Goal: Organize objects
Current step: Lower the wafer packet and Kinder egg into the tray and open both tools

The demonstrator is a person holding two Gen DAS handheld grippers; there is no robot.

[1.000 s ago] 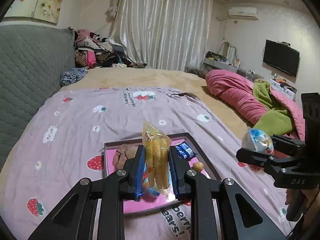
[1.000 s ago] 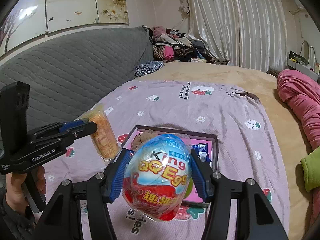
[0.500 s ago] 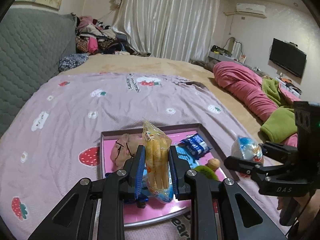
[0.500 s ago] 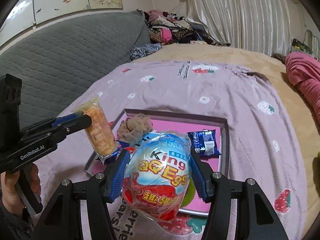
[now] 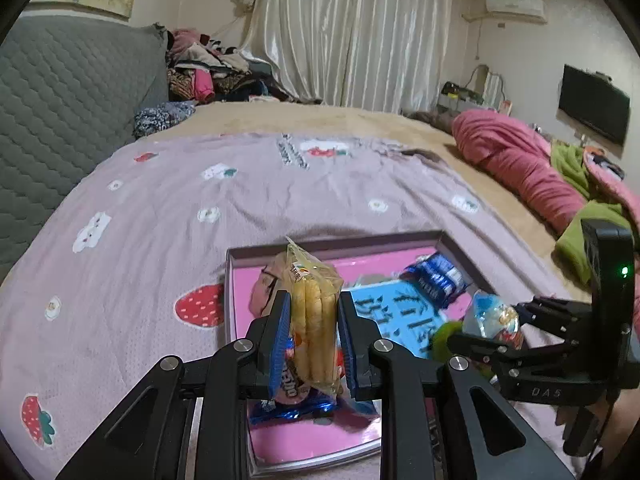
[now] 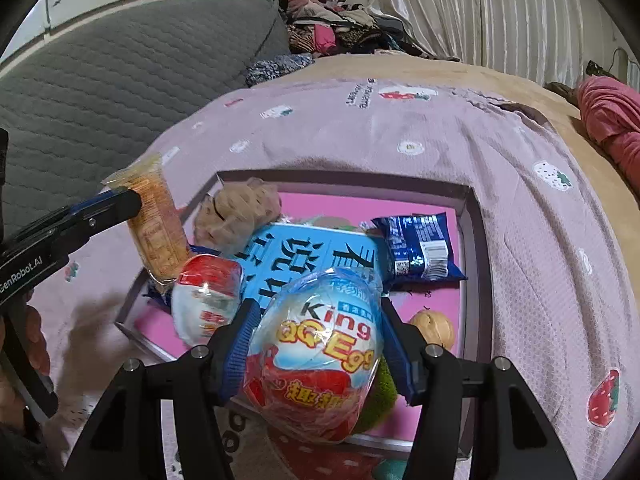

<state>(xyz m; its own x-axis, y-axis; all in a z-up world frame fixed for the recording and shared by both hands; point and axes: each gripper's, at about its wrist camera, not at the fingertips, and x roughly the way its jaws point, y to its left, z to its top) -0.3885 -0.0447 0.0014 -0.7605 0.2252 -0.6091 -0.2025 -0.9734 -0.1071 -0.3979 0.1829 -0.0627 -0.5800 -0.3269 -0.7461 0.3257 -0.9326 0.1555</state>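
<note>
Across the bed (image 5: 280,208), on its strawberry-print blanket, sits the pink tray (image 6: 468,216) already crowded with a blue book (image 6: 304,256), a blue snack packet (image 6: 416,248) and a walnut (image 6: 434,326). Left tongs (image 5: 314,320) pinch a biscuit pack (image 5: 314,312) upright above the tray's near-left corner; right tongs (image 6: 316,344) pinch a wrapped toy egg (image 6: 320,352) over its front edge. Released there, the round egg could roll off the rim, or the two tongs collide

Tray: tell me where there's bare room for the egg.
Free: the pink strip of tray between the blue packet and the far wall, and the patch between packet and walnut. Crowded: the near-left corner, around the second egg and book.
</note>
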